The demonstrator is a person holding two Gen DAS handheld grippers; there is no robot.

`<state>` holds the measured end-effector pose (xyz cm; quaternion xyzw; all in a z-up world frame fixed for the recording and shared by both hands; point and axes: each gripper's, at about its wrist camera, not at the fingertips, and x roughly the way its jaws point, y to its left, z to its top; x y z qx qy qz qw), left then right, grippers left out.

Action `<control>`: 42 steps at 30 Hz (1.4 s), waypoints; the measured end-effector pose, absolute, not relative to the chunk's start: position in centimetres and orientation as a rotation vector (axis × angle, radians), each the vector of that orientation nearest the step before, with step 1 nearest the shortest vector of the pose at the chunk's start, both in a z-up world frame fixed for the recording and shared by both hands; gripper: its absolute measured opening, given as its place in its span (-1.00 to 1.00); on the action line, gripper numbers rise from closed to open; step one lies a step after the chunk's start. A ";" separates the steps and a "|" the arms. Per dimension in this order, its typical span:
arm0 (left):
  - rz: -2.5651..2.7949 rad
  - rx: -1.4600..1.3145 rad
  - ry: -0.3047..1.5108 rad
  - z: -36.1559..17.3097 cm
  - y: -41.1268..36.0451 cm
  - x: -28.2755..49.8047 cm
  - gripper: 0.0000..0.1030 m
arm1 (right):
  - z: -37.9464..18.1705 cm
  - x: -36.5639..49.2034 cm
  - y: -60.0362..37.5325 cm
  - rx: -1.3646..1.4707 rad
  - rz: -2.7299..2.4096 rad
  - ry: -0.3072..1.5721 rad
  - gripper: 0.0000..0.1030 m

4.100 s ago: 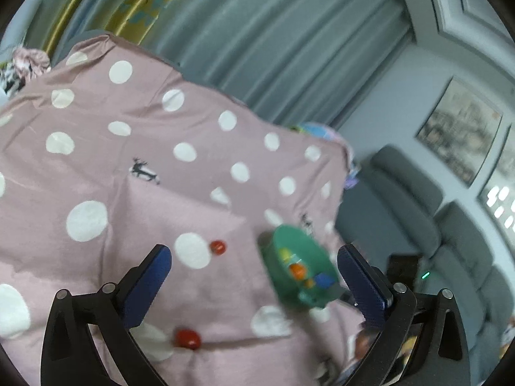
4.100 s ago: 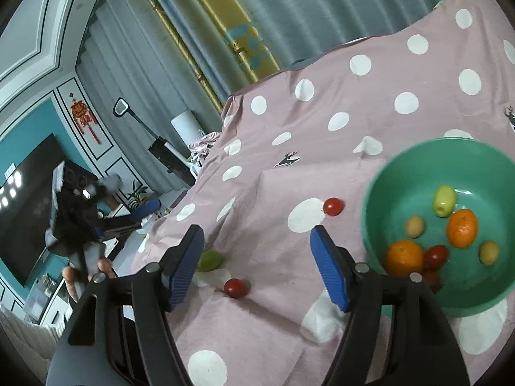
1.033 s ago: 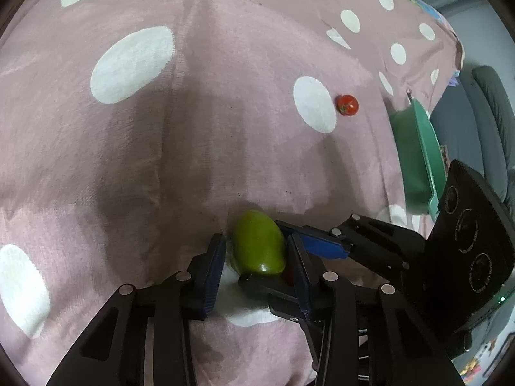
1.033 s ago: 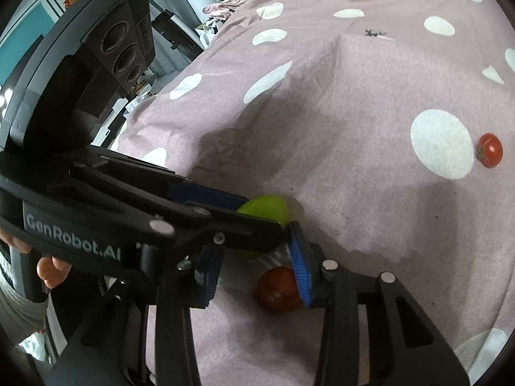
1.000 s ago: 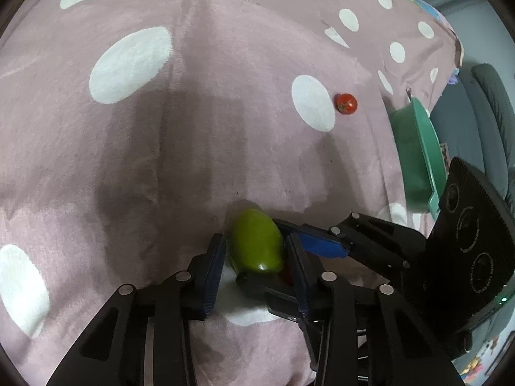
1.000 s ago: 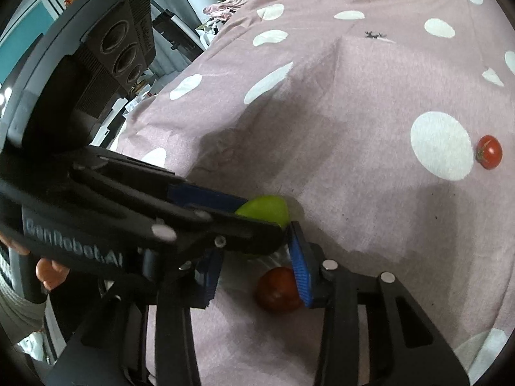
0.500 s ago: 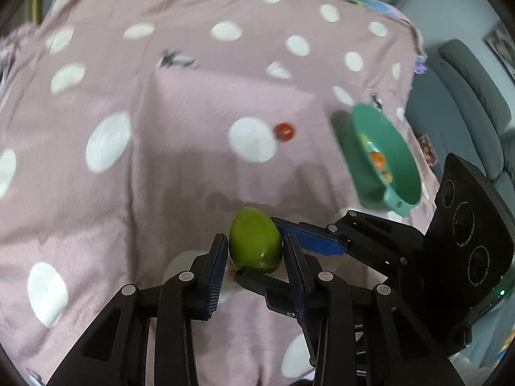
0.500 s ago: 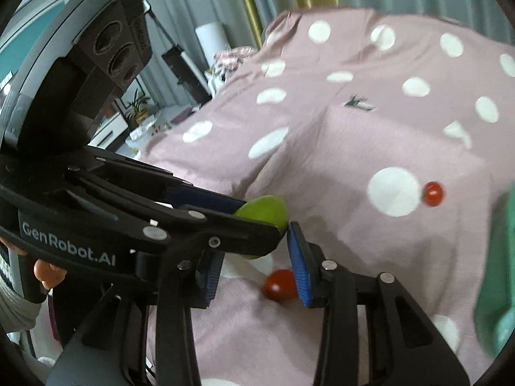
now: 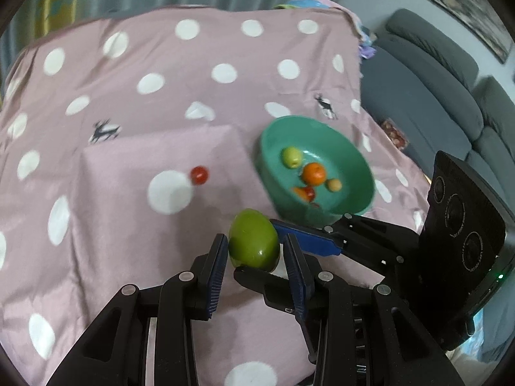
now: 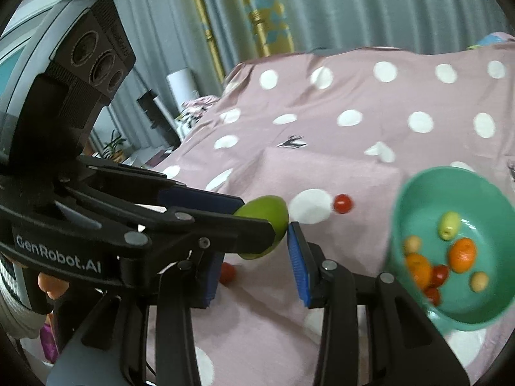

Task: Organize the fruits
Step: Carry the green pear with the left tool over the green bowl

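Observation:
My left gripper (image 9: 254, 257) is shut on a green mango (image 9: 253, 242) and holds it above the pink dotted cloth; the mango also shows in the right wrist view (image 10: 267, 217). My right gripper (image 10: 254, 263) is open and empty just under and beside the left one, with a red tomato (image 10: 227, 272) on the cloth between its fingers. A green bowl (image 9: 354, 160) to the right holds several fruits; it also shows in the right wrist view (image 10: 418, 193). Another red tomato (image 9: 199, 174) lies on the cloth left of the bowl and shows in the right wrist view (image 10: 342, 203).
The pink cloth (image 9: 128, 96) covers the whole table. A grey sofa (image 9: 434, 74) stands beyond the right edge. Curtains (image 10: 289, 9) hang behind, and a shelf with small plants (image 10: 119, 148) is at the far left.
My left gripper has lifted the green mango off the cloth and swung toward the bowl. My right gripper has risen too, and its tomato has stayed on the cloth.

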<state>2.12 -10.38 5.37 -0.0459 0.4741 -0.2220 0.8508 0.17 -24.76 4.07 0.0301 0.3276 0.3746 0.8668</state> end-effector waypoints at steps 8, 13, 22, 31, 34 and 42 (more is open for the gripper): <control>-0.537 -0.044 0.964 6.3 -15.1 3.3 -0.28 | 4.4 0.7 -29.2 0.119 0.674 0.651 -0.24; -0.566 -0.017 0.959 6.4 -17.8 4.1 -0.28 | 4.2 1.1 -31.1 0.138 0.609 0.641 -0.24; -0.605 0.033 0.969 5.7 -21.3 5.0 -0.28 | 3.1 1.7 -34.2 0.176 0.546 0.652 -0.24; -0.623 0.088 0.982 5.0 -23.8 5.6 -0.28 | 2.2 2.1 -35.8 0.201 0.510 0.678 -0.24; -0.629 0.093 0.986 4.7 -24.2 5.9 -0.28 | 2.0 2.3 -36.2 0.212 0.497 0.686 -0.24; -0.640 0.103 0.996 4.3 -25.0 6.4 -0.28 | 1.7 2.7 -36.5 0.221 0.483 0.700 -0.24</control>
